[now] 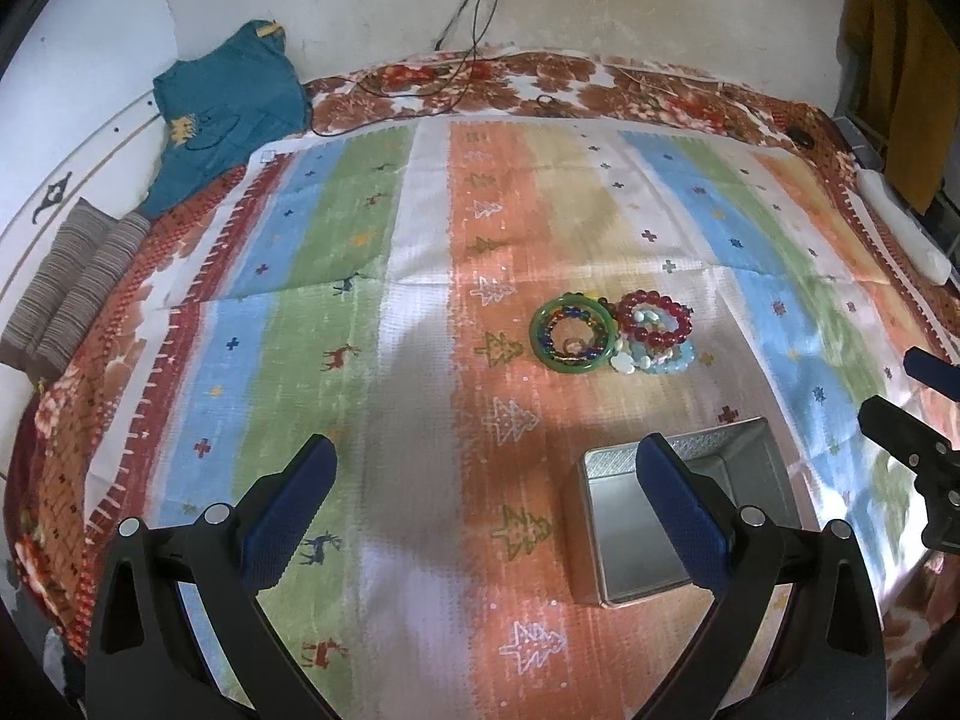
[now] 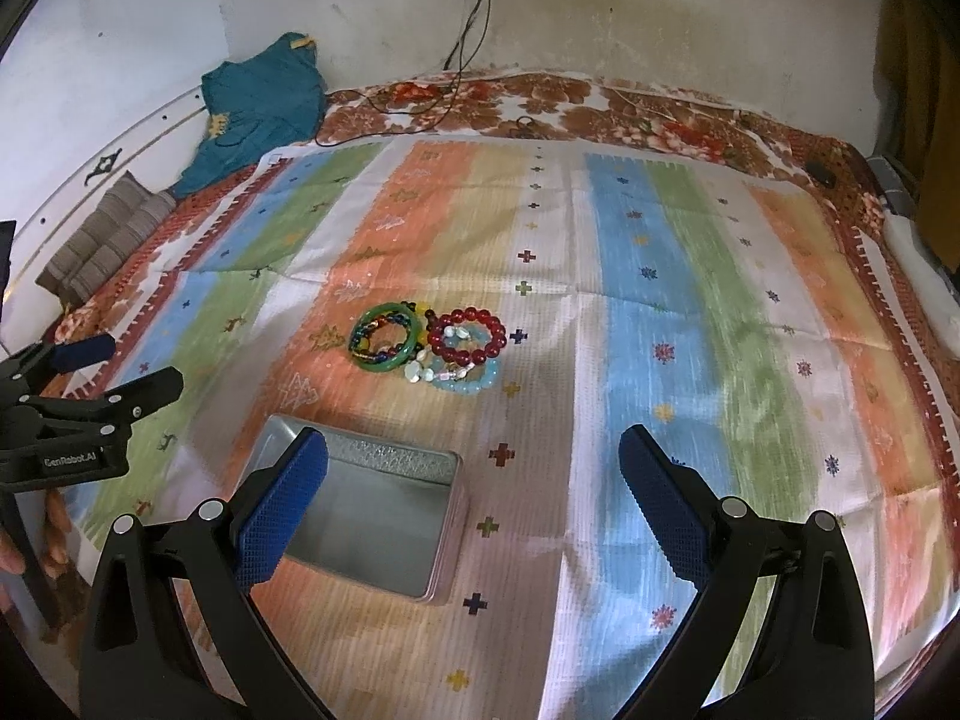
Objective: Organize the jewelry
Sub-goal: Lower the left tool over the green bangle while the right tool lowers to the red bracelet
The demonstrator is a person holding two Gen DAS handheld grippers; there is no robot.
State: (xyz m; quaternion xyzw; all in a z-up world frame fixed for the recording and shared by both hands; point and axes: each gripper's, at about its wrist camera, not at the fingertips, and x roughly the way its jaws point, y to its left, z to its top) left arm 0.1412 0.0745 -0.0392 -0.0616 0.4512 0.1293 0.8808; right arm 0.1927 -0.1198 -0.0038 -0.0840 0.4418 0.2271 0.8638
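Observation:
A pile of bracelets lies mid-cloth: a green bangle around a multicoloured bead string, a red bead bracelet, a pale blue one and some white stones. Nearer to me stands an open metal tin with nothing in it. My left gripper is open above the cloth, its right finger over the tin's left part. My right gripper is also open, its left finger over the tin's near-left corner. Each gripper shows at the edge of the other's view.
The striped cloth covers a floral blanket on a bed against a stained wall. A teal garment and a folded striped cloth lie far left. Black cables hang at the back. A white power strip lies right.

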